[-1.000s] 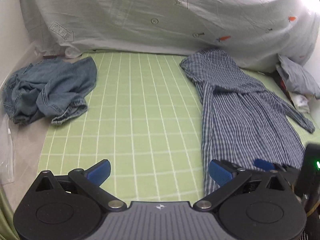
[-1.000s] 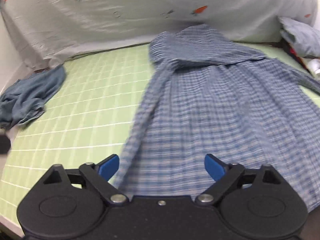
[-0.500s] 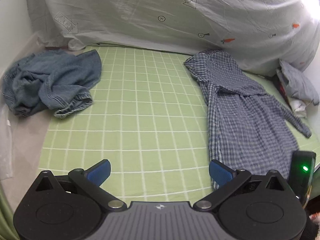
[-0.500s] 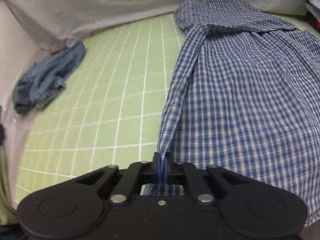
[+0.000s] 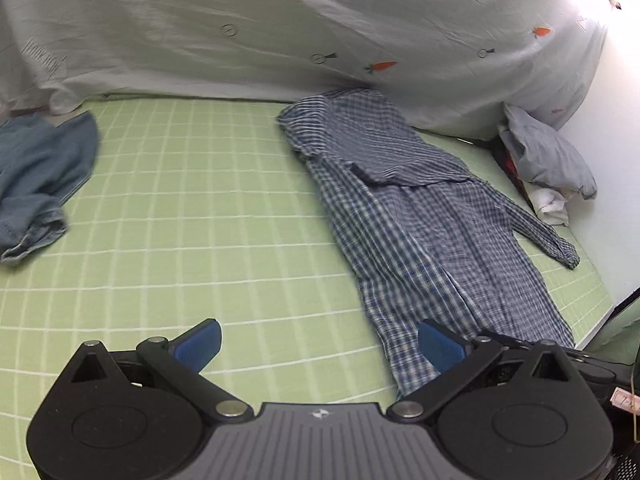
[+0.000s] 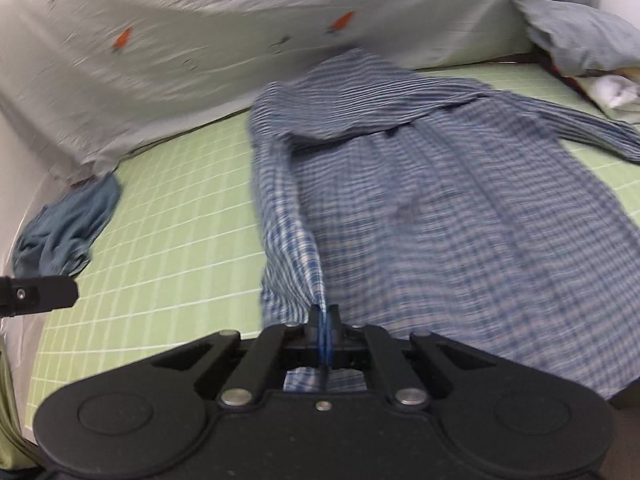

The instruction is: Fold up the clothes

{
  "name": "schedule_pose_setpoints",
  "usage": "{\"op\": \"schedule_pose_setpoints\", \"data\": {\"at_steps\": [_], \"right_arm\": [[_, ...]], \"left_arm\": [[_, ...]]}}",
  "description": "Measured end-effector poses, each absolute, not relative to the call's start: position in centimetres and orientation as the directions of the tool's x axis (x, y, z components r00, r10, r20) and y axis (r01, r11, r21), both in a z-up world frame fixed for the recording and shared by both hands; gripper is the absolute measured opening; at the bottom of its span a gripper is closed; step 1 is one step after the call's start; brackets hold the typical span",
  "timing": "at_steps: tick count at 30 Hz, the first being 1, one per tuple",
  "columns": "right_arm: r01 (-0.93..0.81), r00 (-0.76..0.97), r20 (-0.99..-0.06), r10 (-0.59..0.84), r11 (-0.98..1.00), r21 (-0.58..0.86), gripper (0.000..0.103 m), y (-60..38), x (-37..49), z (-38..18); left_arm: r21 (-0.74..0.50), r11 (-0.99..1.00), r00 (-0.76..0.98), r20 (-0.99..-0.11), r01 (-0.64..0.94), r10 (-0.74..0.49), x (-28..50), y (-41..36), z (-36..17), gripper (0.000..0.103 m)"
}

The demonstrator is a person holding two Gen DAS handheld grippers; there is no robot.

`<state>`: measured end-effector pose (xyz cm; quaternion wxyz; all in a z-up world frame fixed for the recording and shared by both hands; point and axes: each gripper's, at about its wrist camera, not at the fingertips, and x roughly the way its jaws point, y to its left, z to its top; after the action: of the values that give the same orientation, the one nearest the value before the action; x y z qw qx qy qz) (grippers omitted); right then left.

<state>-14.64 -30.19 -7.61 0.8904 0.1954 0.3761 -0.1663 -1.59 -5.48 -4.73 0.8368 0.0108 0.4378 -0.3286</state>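
Soft cloth and matt plastic

The checked shirt (image 6: 460, 220) is thin cloth; the gripper (image 5: 318, 344) is matt black plastic with blue pads (image 5: 198, 344).

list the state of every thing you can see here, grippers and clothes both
left gripper: open, holding nothing, above the green mat
right gripper: shut on the plaid shirt's near left edge
plaid shirt: spread on the mat, unfolded, one edge lifted into the right gripper
denim garment: crumpled, unfolded, at the mat's left edge
green mat: flat under the clothes
grey pillow: lying at the far right corner
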Motion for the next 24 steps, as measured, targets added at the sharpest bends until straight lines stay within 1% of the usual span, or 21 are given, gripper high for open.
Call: {"op": "schedule_pose_setpoints", "data": {"at_steps": [5, 11, 14, 16, 18, 20, 21, 22, 23, 24], "right_arm": [[0.442, 0.613, -0.778, -0.137, 0.876, 0.194, 0.002, -34.8, -15.3, -9.4], [0.344, 0.535, -0.843, -0.055, 0.926, 0.158, 0.003, -36.4, -13.7, -13.1], [0.282, 0.508, -0.861, -0.028, 0.950, 0.136, 0.006, -36.4, -13.2, -13.7], [0.249, 0.512, -0.859, -0.009, 0.958, 0.138, 0.017, -36.9, -13.0, -13.2], [0.225, 0.528, -0.849, 0.015, 0.962, 0.157, 0.042, -37.6, -13.2, -12.6], [0.219, 0.574, -0.817, 0.052, 0.952, 0.215, 0.047, -39.0, -14.0, -11.5], [0.222, 0.591, -0.805, 0.058, 0.947, 0.231, 0.052, -39.9, -14.2, -11.1], [0.229, 0.603, -0.796, 0.054, 0.944, 0.237, 0.056, -40.8, -14.4, -10.7], [0.241, 0.611, -0.790, 0.042, 0.941, 0.236, 0.061, -41.7, -14.4, -10.5], [0.259, 0.615, -0.788, 0.024, 0.938, 0.231, 0.064, -42.6, -14.3, -10.5]], "left_arm": [[-0.250, 0.811, 0.404, -0.767, 0.528, -0.499, -2.6, -8.5, -5.2, 0.103], [-0.198, 0.875, 0.426, -0.812, 0.443, -0.399, -2.9, -9.9, -6.0, 0.103], [-0.189, 0.897, 0.435, -0.822, 0.399, -0.366, -2.6, -10.5, -6.2, 0.103], [-0.181, 0.909, 0.443, -0.827, 0.375, -0.347, -2.3, -11.1, -6.3, 0.103], [-0.172, 0.920, 0.450, -0.831, 0.352, -0.327, -2.1, -11.7, -6.4, 0.103], [-0.165, 0.928, 0.462, -0.829, 0.335, -0.315, -2.0, -12.2, -6.4, 0.103], [-0.161, 0.932, 0.468, -0.829, 0.324, -0.306, -1.9, -12.5, -6.5, 0.103], [-0.158, 0.937, 0.472, -0.830, 0.311, -0.297, -1.7, -12.8, -6.6, 0.103], [-0.156, 0.940, 0.475, -0.830, 0.302, -0.290, -1.4, -13.2, -6.6, 0.103], [-0.155, 0.942, 0.478, -0.830, 0.298, -0.288, -0.9, -13.6, -6.6, 0.103]]}}
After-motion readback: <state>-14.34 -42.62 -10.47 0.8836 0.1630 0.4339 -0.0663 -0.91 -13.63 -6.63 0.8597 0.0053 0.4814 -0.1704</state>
